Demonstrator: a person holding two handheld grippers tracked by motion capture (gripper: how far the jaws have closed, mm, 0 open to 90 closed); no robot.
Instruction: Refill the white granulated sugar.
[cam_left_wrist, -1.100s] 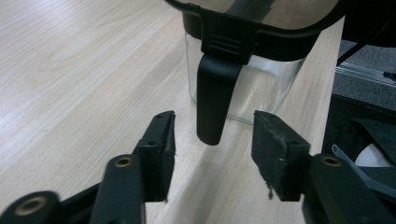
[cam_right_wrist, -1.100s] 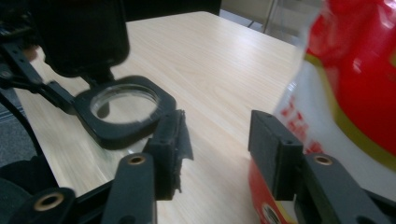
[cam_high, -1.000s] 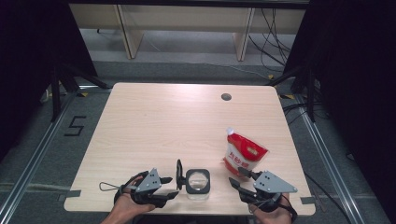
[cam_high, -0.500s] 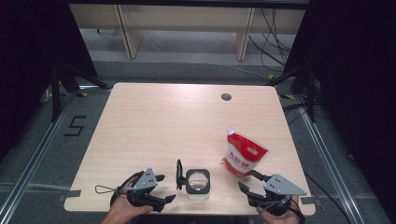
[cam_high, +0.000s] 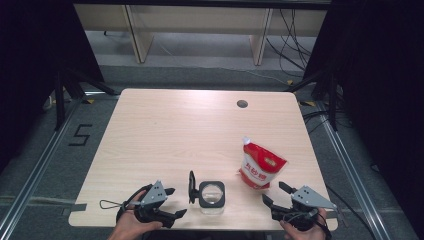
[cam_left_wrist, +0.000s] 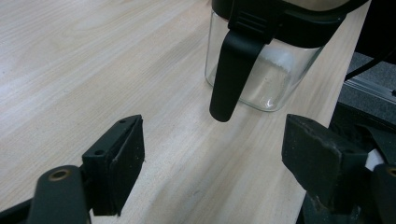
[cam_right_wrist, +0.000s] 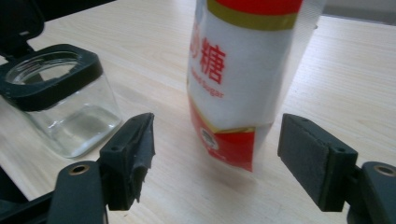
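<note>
- The right gripper (cam_high: 276, 194) sits at the table's near right corner with its jaws spread wide and nothing between them; in the right gripper view (cam_right_wrist: 215, 158) the jaws stand apart on either side of the sugar pouch's lower end without touching it.
- The left gripper (cam_high: 175, 202) rests at the near edge, left of centre, also wide apart and holding nothing; in the left gripper view (cam_left_wrist: 212, 158) its jaws face the glass jar from close by.
- The sugar pouch (cam_high: 260, 165) stands upright on the table just beyond the right gripper, red and white with a gold band and red printing; the right gripper view (cam_right_wrist: 243, 79) shows its base resting on the wood.
- The glass jar (cam_high: 212, 196) stands near the front edge between the two grippers, clear-walled with a black square collar and looking empty (cam_right_wrist: 60, 102).
- Its black lid (cam_high: 191, 186) is flipped up on the jar's left side; the left gripper view shows a black latch (cam_left_wrist: 233, 70) hanging down the glass (cam_left_wrist: 275, 70).
- Jar and pouch stand near each other but apart.
- The light wooden table (cam_high: 175, 130) has a round cable hole (cam_high: 242, 104) near its far edge.
</note>
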